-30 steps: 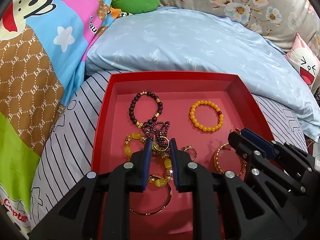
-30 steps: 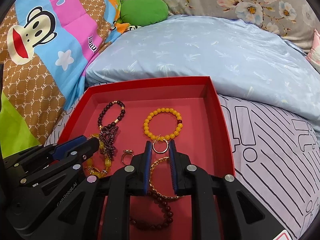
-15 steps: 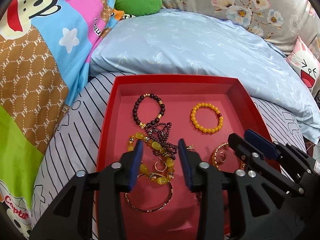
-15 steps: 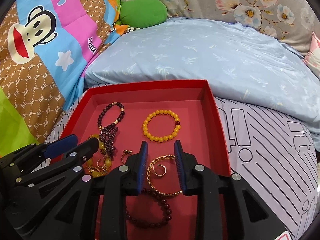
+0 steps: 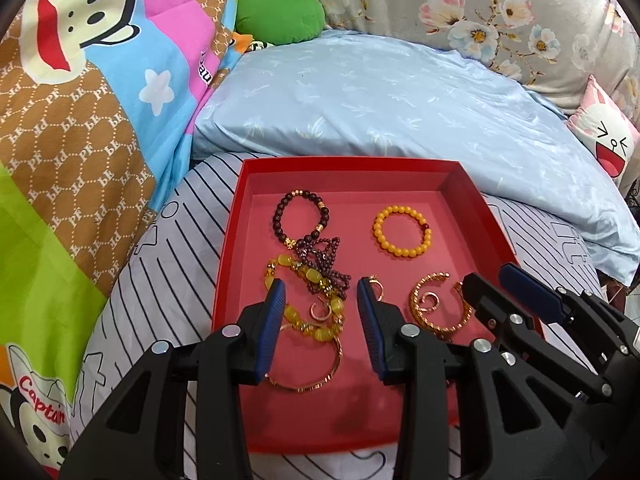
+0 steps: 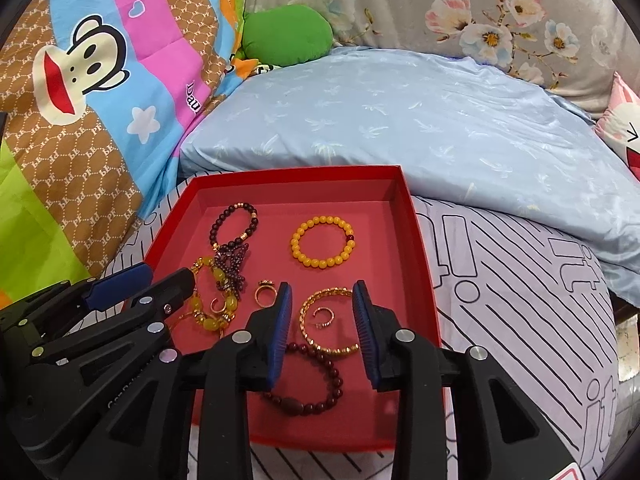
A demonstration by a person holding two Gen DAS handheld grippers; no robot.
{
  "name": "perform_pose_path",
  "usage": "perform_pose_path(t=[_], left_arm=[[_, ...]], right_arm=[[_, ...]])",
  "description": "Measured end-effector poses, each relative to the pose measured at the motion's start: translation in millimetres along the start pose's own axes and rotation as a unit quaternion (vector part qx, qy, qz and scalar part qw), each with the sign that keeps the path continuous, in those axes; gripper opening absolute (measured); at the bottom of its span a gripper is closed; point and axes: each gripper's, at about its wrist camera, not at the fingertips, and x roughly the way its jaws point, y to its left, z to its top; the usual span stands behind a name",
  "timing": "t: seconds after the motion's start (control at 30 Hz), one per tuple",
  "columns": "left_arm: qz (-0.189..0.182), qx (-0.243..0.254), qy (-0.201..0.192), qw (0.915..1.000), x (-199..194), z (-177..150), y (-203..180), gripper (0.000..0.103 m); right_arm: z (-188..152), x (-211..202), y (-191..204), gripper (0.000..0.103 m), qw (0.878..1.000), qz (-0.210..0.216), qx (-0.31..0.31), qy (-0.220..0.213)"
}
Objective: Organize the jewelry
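Both grippers hang empty over the red box (image 5: pixel 226 264): the left gripper (image 5: pixel 320 292) stands spread above the small gold ring (image 5: pixel 321 310) lying on the yellow bead bracelet (image 5: pixel 308 312), while the right gripper (image 6: pixel 320 294) is opening over another small ring (image 6: pixel 323 317) inside the gold bangle (image 6: pixel 328 320). I judge this a release step, rings just set down; next, pick a tangled piece, perhaps the purple bead strand (image 5: pixel 324 268), and pinch it cleanly

"Captain" is printed in red on the cartoon quilt (image 5: pixel 44 400).
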Motion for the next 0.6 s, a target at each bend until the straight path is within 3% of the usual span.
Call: perform_pose_path(t=[0.1,0.3,0.47,0.6], left_arm=[[-0.001,-0.002,-0.002,1.0000,-10,-6,0,0.035],[0.000,-0.003,-0.003,1.0000,-30,-23,1,0.036],[0.012,-0.005,-0.001,0.9999,-42,-39,2,0.048],[0.019,-0.002,-0.001,0.9998,-50,-50,1,0.052]], right_arm=[[-6,-11,0,0.034,1.000,-0.002,0.005,0.000],[-25,-34,1,0.049,1.000,-0.024,0.004,-0.008],[-41,-48,-2,0.056,0.999,-0.036,0.006,-0.010],[-53,-55,-5,0.058,0.999,-0.037,0.011,-0.006]])
